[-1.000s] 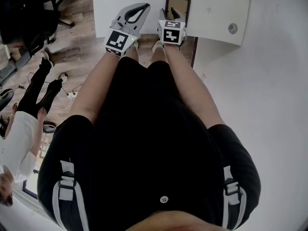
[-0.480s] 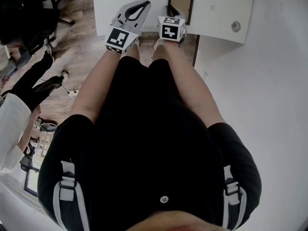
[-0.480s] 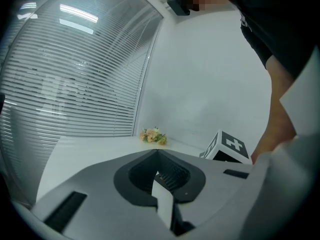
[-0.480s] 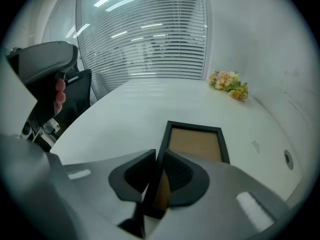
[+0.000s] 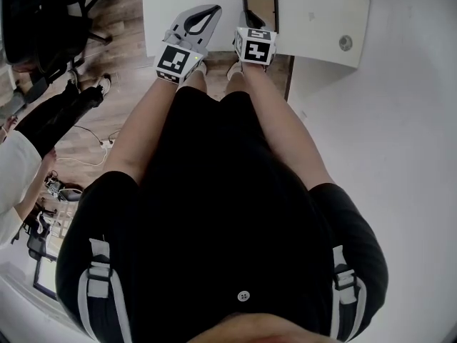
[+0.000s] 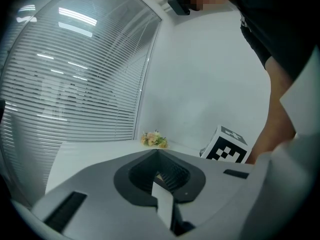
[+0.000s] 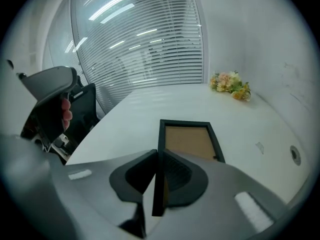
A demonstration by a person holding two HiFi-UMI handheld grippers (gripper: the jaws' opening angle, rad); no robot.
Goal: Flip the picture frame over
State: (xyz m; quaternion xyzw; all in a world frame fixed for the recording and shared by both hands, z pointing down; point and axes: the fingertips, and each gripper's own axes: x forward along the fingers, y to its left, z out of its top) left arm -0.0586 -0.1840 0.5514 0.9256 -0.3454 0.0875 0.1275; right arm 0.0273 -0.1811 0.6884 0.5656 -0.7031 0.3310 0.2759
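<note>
One black frame (image 7: pixel 189 139), brown inside; right fingers (image 7: pixel 181 176) closing on edge; left fingers (image 6: pixel 186 178) together.

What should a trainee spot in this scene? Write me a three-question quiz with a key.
1. Multiple choice: what stands between the right tongs?
A. an edge of the picture frame
B. a cup
C. nothing
2. True or false: the left tongs hold the picture frame.
3. Fill in: the panel inside the picture frame's black border is ____ in colour.

Key:
1. A; the right tongs are closing on that edge.
2. False; the left tongs are shut with nothing between them.
3. Brown.
</note>
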